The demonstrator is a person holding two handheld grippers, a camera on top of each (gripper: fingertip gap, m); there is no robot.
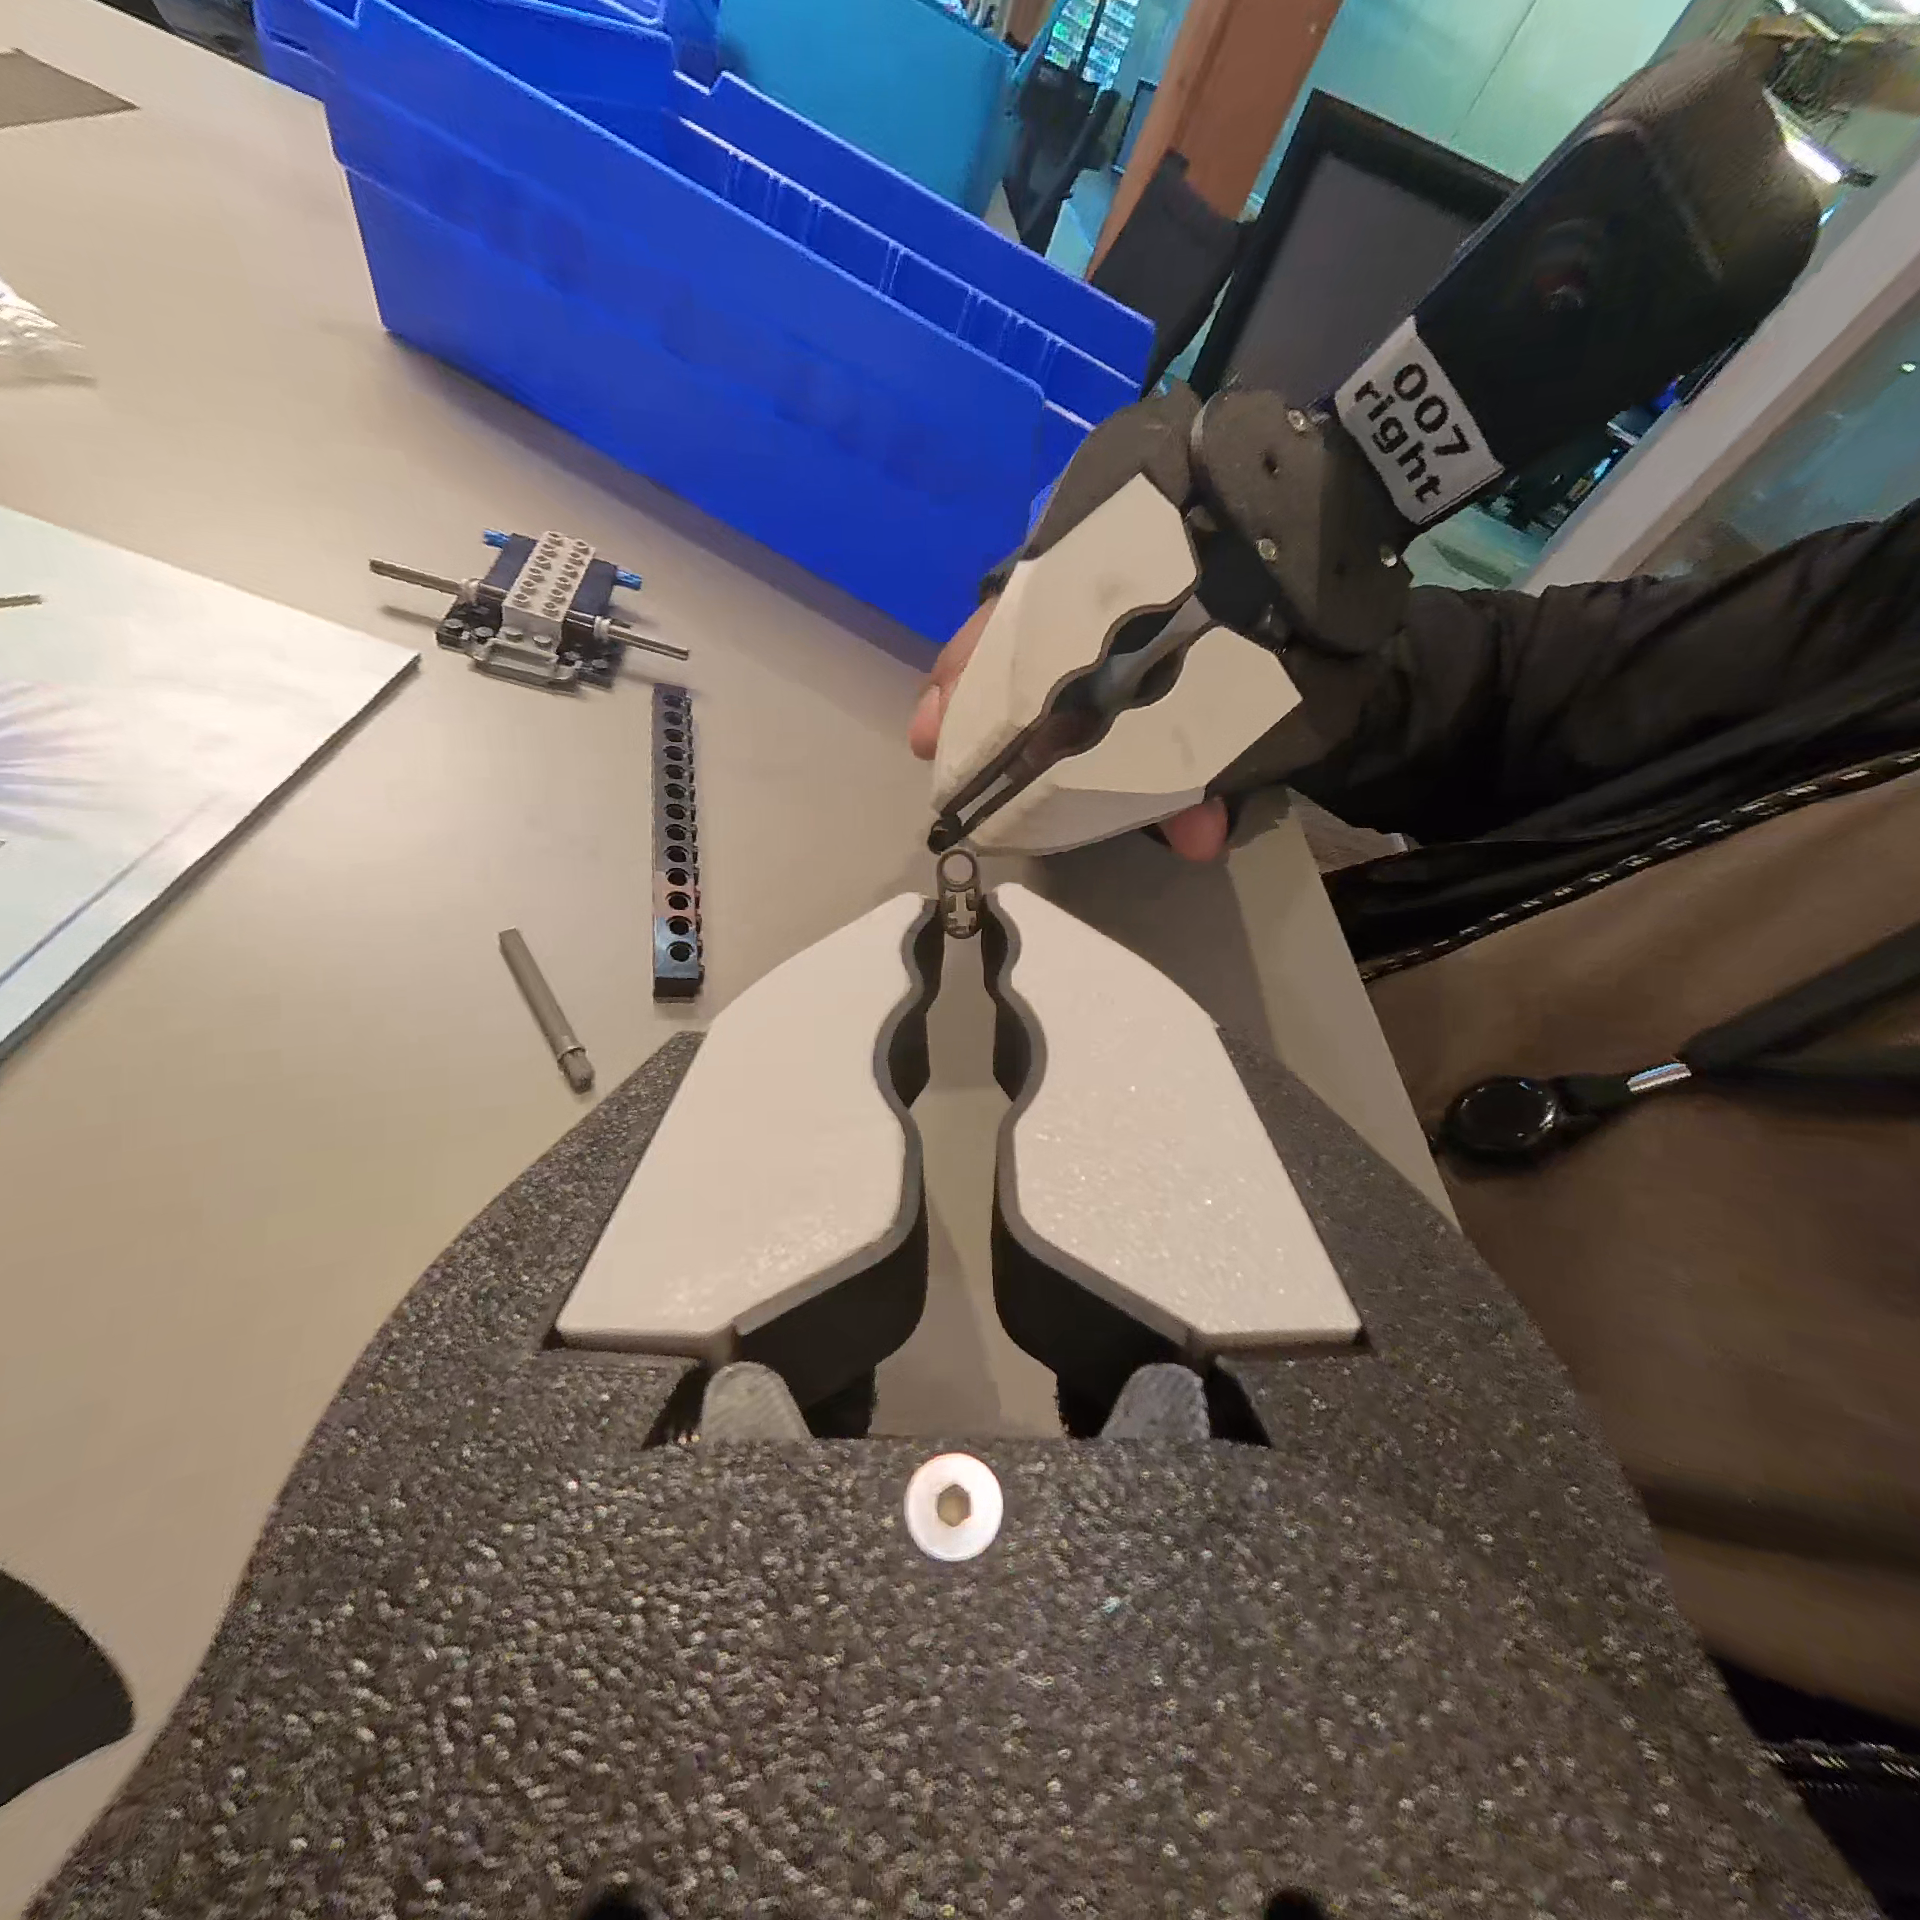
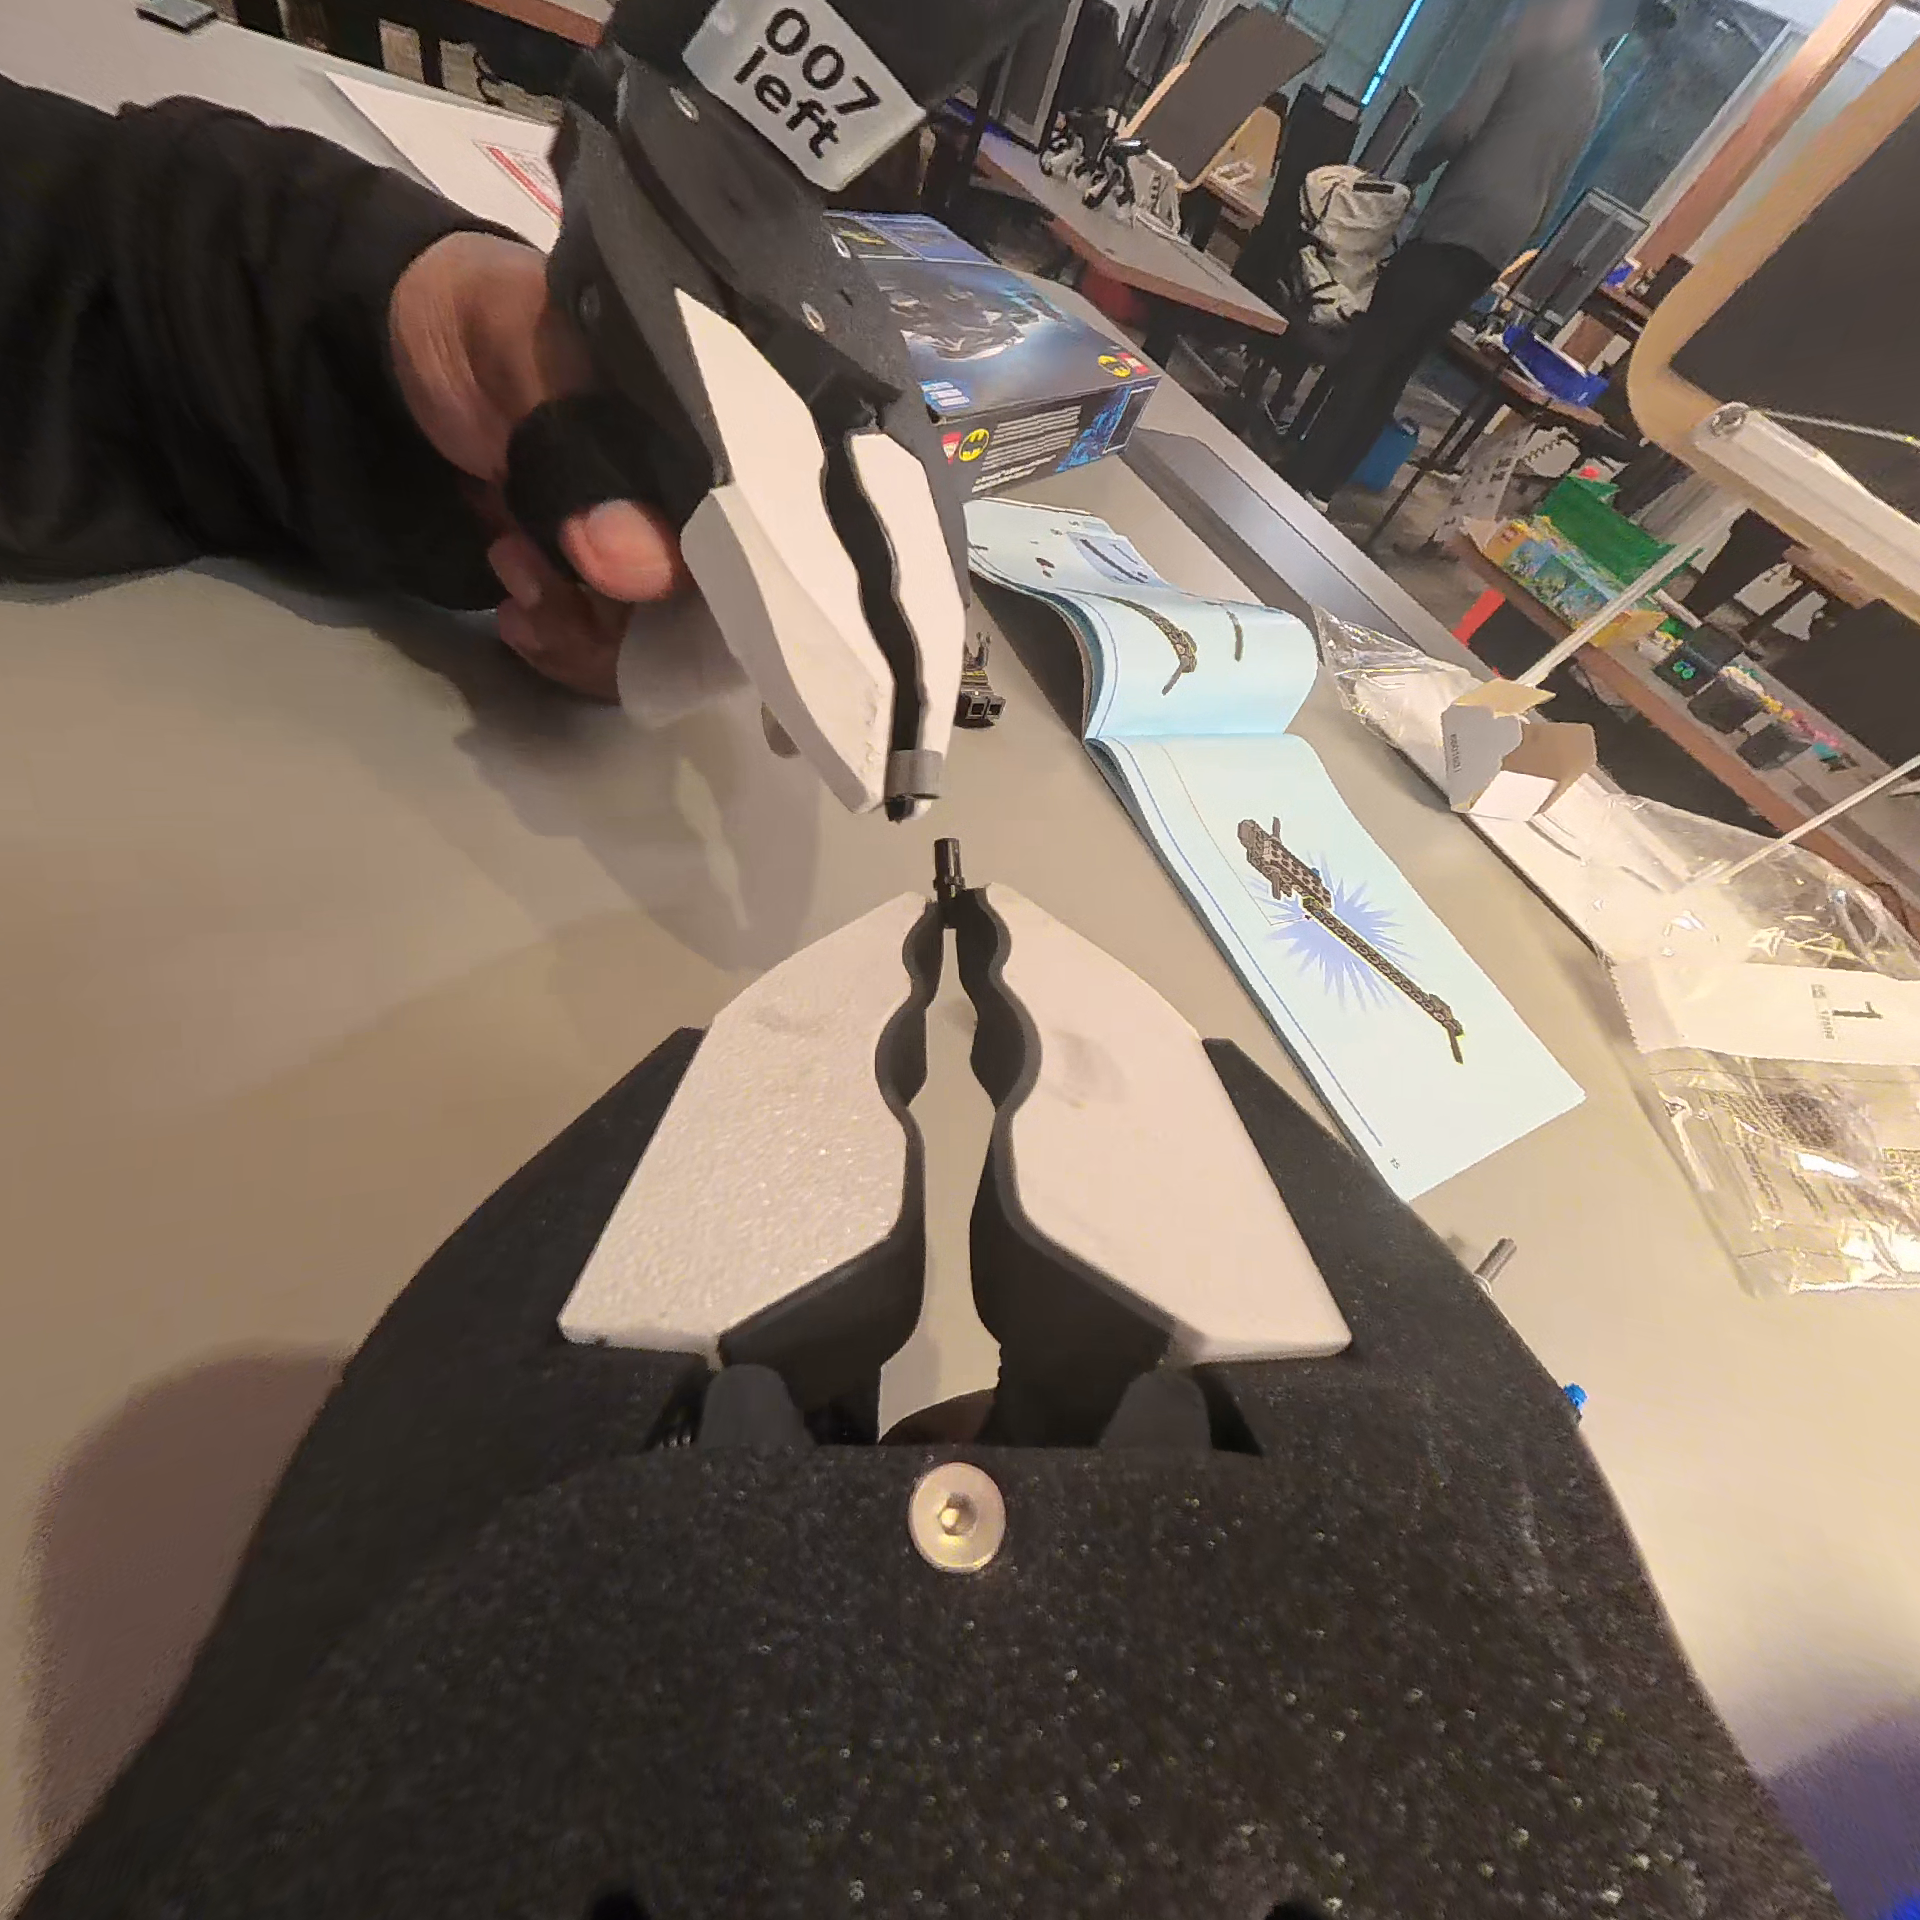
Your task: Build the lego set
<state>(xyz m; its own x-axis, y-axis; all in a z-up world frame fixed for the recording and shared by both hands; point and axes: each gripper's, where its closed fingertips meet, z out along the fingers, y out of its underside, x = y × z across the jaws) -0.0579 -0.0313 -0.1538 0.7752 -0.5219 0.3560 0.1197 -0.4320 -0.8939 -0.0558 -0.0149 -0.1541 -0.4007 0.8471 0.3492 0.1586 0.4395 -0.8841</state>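
The left gripper (image 1: 958,914) is nearly closed, its pads pressing a small grey connector (image 1: 957,896) whose ring end projects. The right gripper (image 2: 951,914) is pinched tight on a black pin (image 2: 947,871). Pin tip and ring stand just apart, above the counter (image 1: 312,1091). Risk: both grips are at the fingertips only; an off-axis push could twist either part free. A black beam (image 1: 673,831) and grey axle (image 1: 545,1008) lie nearby.

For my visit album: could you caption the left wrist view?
Left gripper pinches a small grey connector; right gripper brings a black pin close.
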